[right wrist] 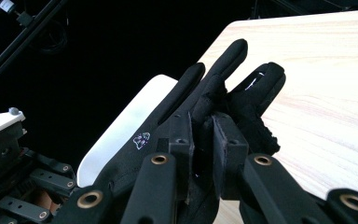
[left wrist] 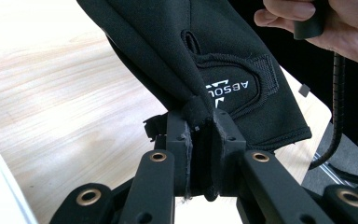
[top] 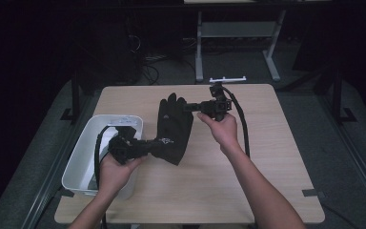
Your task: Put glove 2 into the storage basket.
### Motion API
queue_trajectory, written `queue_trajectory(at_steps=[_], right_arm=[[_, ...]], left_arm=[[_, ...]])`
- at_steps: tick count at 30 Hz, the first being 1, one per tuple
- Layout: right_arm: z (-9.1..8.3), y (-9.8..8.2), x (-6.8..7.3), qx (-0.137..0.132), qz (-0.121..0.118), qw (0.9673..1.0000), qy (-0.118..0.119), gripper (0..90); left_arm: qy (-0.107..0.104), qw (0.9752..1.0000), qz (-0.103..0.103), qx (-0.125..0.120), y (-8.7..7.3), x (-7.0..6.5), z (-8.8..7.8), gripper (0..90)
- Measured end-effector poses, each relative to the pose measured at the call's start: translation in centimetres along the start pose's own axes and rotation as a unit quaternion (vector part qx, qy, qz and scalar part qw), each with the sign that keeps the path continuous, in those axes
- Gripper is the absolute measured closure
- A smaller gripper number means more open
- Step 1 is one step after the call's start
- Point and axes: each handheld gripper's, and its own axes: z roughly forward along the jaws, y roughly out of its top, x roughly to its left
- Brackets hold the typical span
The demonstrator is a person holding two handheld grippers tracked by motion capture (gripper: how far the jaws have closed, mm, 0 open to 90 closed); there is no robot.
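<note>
A black glove [top: 174, 129] with small white lettering is stretched between my two grippers above the wooden table [top: 248, 181]. My left gripper [top: 148, 145] is shut on the glove's cuff end, near the white bin. In the left gripper view the cuff fabric [left wrist: 200, 109] is pinched between the jaws, and the glove [left wrist: 205, 51] rises away from them. My right gripper [top: 190, 107] is shut on the glove's finger end. In the right gripper view the glove's fingers [right wrist: 223, 84] stick out past the closed jaws.
A white plastic bin [top: 83, 157] sits at the table's left front, partly under my left hand. A small white bracket [top: 226, 79] stands at the table's far edge. The floor and a desk frame [top: 236, 43] lie beyond in the dark.
</note>
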Motion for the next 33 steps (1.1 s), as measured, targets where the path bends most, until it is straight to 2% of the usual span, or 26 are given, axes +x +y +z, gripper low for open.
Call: queue_trajectory(at_steps=[7, 33], right_arm=[[0.9, 0.3, 0.5, -0.001, 0.003, 0.9999, 0.01, 79.5], [4.7, 1.6, 3.1, 0.015, -0.012, 0.9993, 0.031, 79.4]], left_arm=[[0.005, 1.0, 0.002, -0.003, -0.1, 0.5, -1.0, 79.8], [0.024, 0.9994, -0.018, -0.014, -1.1, 2.4, -4.3, 80.0]])
